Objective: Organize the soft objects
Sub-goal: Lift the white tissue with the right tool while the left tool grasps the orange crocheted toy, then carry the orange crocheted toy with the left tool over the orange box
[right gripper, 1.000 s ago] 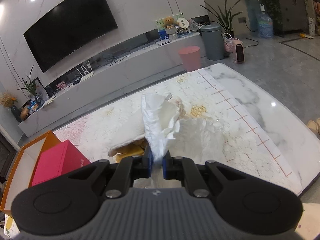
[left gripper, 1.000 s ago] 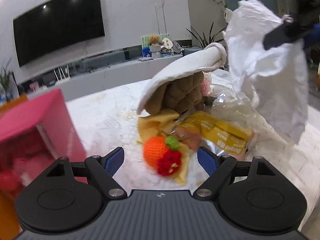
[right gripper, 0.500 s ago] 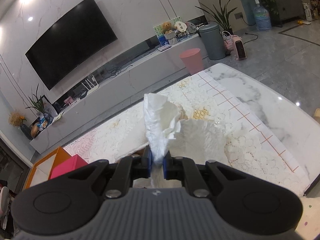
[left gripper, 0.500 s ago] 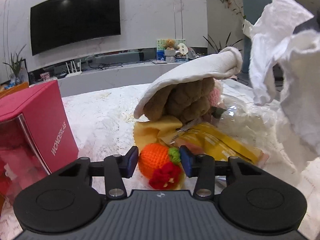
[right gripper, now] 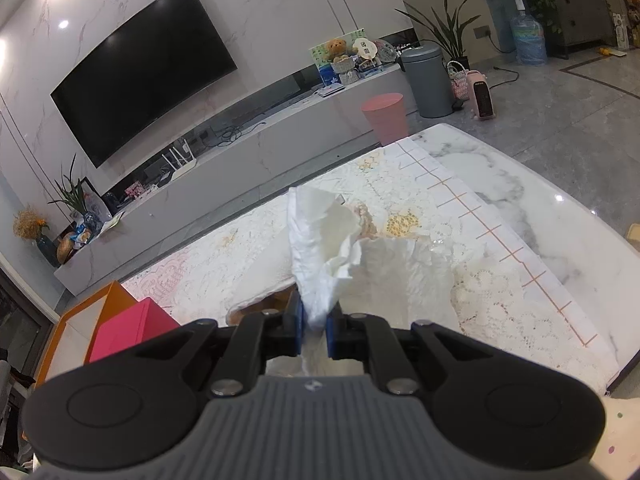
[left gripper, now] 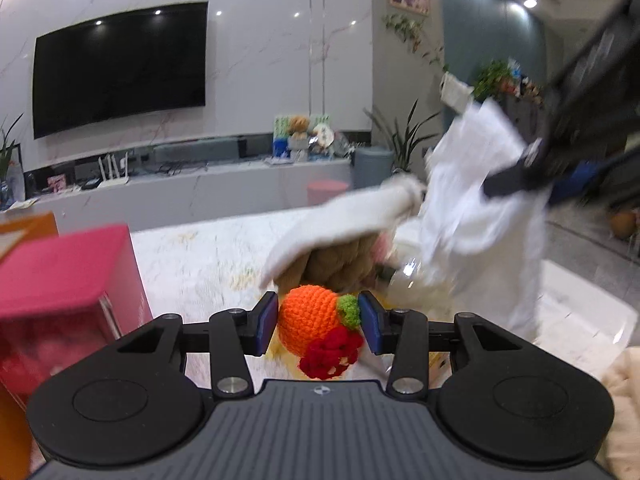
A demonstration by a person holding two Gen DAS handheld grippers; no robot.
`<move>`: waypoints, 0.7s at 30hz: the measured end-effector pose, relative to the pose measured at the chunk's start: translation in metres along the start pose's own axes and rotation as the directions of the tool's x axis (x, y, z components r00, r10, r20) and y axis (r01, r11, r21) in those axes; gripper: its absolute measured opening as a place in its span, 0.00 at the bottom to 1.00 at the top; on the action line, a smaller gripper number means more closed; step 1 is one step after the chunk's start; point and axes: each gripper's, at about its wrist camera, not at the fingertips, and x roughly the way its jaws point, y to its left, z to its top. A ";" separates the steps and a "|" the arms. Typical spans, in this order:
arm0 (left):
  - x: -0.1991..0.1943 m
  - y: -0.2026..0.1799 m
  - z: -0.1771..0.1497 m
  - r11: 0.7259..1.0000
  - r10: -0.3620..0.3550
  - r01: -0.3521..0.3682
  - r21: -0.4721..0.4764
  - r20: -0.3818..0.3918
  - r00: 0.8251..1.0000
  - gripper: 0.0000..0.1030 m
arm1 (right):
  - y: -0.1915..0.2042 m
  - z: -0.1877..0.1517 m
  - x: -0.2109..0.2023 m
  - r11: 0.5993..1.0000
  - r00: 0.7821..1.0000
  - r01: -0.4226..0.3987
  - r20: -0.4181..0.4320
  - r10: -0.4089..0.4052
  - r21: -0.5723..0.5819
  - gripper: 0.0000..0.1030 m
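Crocheted from orange yarn, the round toy fruit with red flower (left gripper: 316,326) sat pinched between the left gripper (left gripper: 318,322) pads across its middle. It looked light and squashy, unlikely to slip. The right gripper (right gripper: 316,326) was clamped on a limp, crumpled white cloth (right gripper: 332,252).

Orange crocheted fruit (left gripper: 310,322), white cloth (right gripper: 320,248), pink box (left gripper: 60,276).

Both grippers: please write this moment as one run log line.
left gripper: just closed, shut on crochet orange | right gripper: shut on white cloth | pink box: on table

Marble wall (right gripper: 280,12), black television (right gripper: 140,76), grey floor (right gripper: 560,112)
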 end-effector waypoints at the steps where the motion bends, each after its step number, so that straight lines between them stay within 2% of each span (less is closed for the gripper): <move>1: -0.006 0.002 0.004 1.000 -0.008 0.008 -0.004 0.009 1.000 0.48 | 0.001 0.000 0.001 1.000 1.000 -0.002 -0.002 0.002 -0.004 0.08; 5: -0.025 0.011 0.020 0.999 -0.030 0.030 -0.022 0.029 0.999 0.48 | 0.005 -0.002 0.003 1.000 1.000 -0.002 -0.009 0.001 -0.025 0.08; 8: -0.043 0.023 0.029 0.999 -0.032 0.035 -0.033 0.089 0.996 0.48 | 0.010 -0.003 0.005 0.999 1.000 -0.003 -0.017 0.002 -0.049 0.08; 12: -0.064 0.037 0.046 1.000 -0.017 0.018 -0.012 0.130 0.991 0.48 | 0.021 -0.005 0.004 0.997 1.000 -0.005 -0.015 0.004 -0.080 0.08; 16: -0.084 0.056 0.065 1.000 0.021 -0.019 -0.017 0.109 0.994 0.48 | 0.042 -0.004 -0.002 0.991 0.999 -0.036 0.012 0.038 -0.126 0.08; 21: -0.115 0.089 0.075 0.998 0.063 -0.059 -0.027 0.171 0.983 0.48 | 0.072 -0.007 -0.010 0.979 0.994 -0.094 0.035 0.102 -0.180 0.08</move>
